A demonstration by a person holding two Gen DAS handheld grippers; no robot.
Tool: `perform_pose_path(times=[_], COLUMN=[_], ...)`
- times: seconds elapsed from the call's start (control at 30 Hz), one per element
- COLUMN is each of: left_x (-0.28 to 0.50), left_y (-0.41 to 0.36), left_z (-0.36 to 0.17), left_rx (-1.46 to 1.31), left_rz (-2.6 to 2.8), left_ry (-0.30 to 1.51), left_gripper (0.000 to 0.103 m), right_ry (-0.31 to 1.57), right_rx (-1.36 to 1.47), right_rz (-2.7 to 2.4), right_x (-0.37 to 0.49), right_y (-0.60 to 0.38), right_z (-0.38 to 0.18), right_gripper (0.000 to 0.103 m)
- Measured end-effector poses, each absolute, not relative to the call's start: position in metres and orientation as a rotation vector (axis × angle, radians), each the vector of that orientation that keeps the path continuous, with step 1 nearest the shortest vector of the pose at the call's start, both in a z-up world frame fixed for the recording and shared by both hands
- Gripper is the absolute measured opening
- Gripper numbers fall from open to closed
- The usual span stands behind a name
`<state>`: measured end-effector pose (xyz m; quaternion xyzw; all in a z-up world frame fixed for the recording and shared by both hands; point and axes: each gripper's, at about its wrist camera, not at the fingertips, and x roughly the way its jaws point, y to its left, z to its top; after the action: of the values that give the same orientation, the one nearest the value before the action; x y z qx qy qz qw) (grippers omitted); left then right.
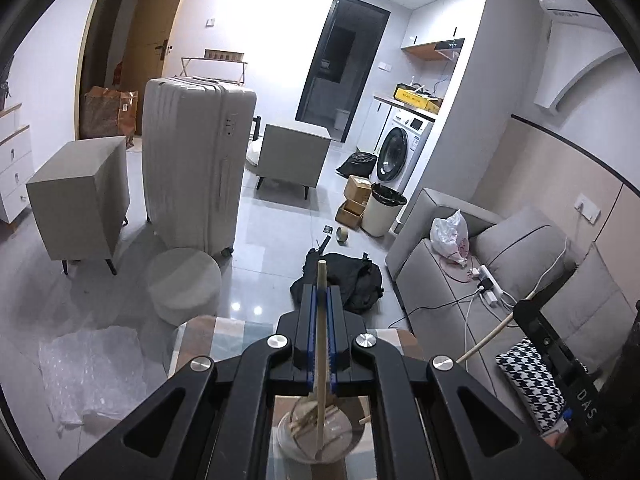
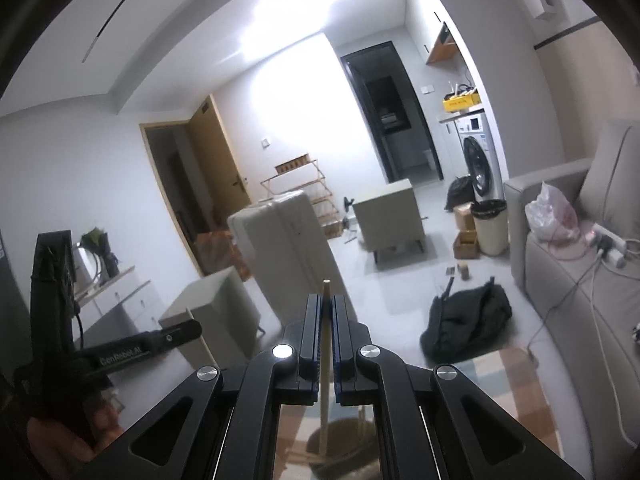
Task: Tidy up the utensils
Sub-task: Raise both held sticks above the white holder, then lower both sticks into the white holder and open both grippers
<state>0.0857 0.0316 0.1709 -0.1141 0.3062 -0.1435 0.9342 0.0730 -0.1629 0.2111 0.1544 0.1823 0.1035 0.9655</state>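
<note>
The left gripper (image 1: 321, 292) is closed on one chopstick (image 1: 320, 344); the right gripper (image 2: 327, 316) clamps another chopstick (image 2: 326, 344), container (image 1: 316, 436) at 6 o'clock.

Counted in the room: furniture, luggage and utensils

Two black two-finger grippers (image 1: 321, 280) (image 2: 327, 300) each clamp one pale wooden chopstick (image 1: 320, 320) (image 2: 326, 340); one white ribbed suitcase (image 1: 196, 160), two grey square cabinets (image 1: 80, 196), one round grey pouf (image 1: 184, 284).
</note>
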Motion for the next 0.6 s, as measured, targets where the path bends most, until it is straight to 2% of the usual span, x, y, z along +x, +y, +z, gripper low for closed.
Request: perform_pose_path(times=[0.6], left_x=[0.113], left_y=[0.019], left_z=[0.121], left_rx=[-0.245], left_rz=[-0.275], left_ry=[0.624], left_gripper=[0.0], right_ry=[0.458], right_rx=[0.211], right_rz=[0.223], right_x=[0.124], right_y=[-0.137], right_z=[0.128], right_gripper=[0.004])
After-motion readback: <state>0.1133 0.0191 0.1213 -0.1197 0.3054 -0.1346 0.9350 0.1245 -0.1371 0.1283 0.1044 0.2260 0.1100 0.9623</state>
